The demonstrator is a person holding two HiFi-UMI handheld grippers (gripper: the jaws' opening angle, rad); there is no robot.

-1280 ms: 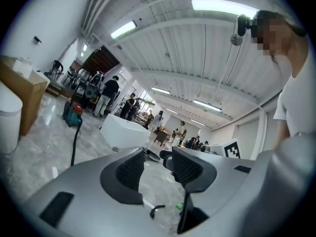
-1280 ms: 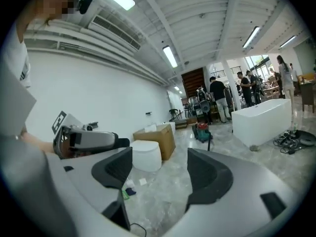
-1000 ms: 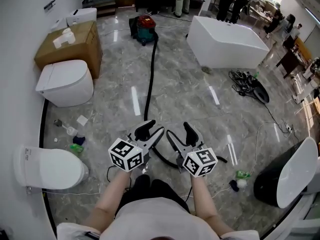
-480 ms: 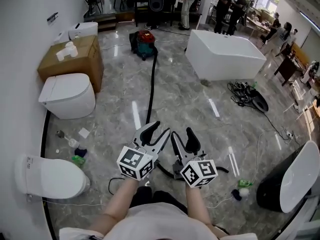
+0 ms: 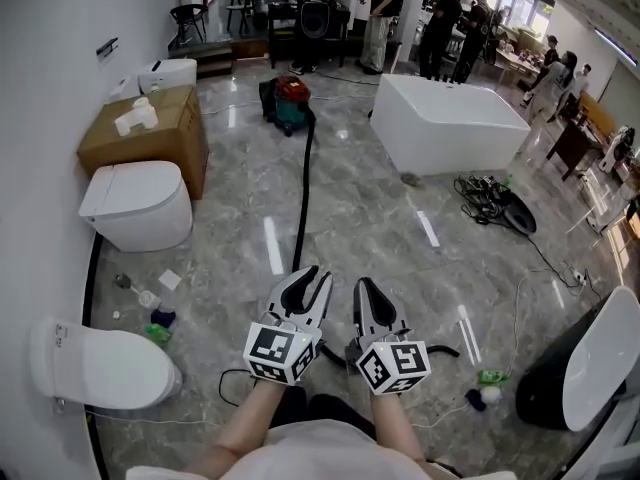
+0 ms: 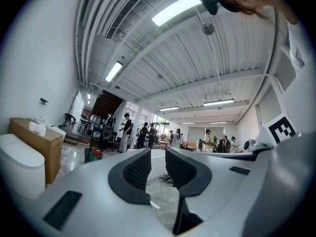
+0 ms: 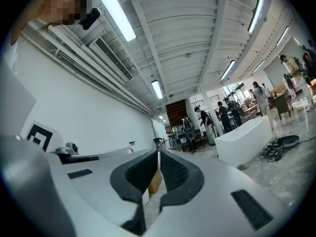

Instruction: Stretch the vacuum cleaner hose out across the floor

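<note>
Left claw (image 5: 312,278) just narrowed to a slit, right claw (image 5: 363,286) just pressed together, both empty. The hose (image 5: 303,193) lies on the floor (image 5: 380,218) from the vacuum cleaner (image 5: 288,101), apparently looping beneath them: best reopen, pinch that end, draw straight back.

I look down on a glossy grey marbled stone floor (image 5: 360,218). A long black vacuum hose (image 5: 302,198) lies on it in a nearly straight line, running from a red and teal canister vacuum cleaner (image 5: 287,103) at the far end back toward me. Along the left wall stand a brown cardboard box (image 5: 160,138), a white ceramic toilet (image 5: 140,203) just beside it and a second white toilet (image 5: 95,368) nearer me, with small scattered litter (image 5: 155,303) between the two. To the right sit a white rectangular bathtub (image 5: 450,123) and a tangle of black cables (image 5: 490,193).
</note>
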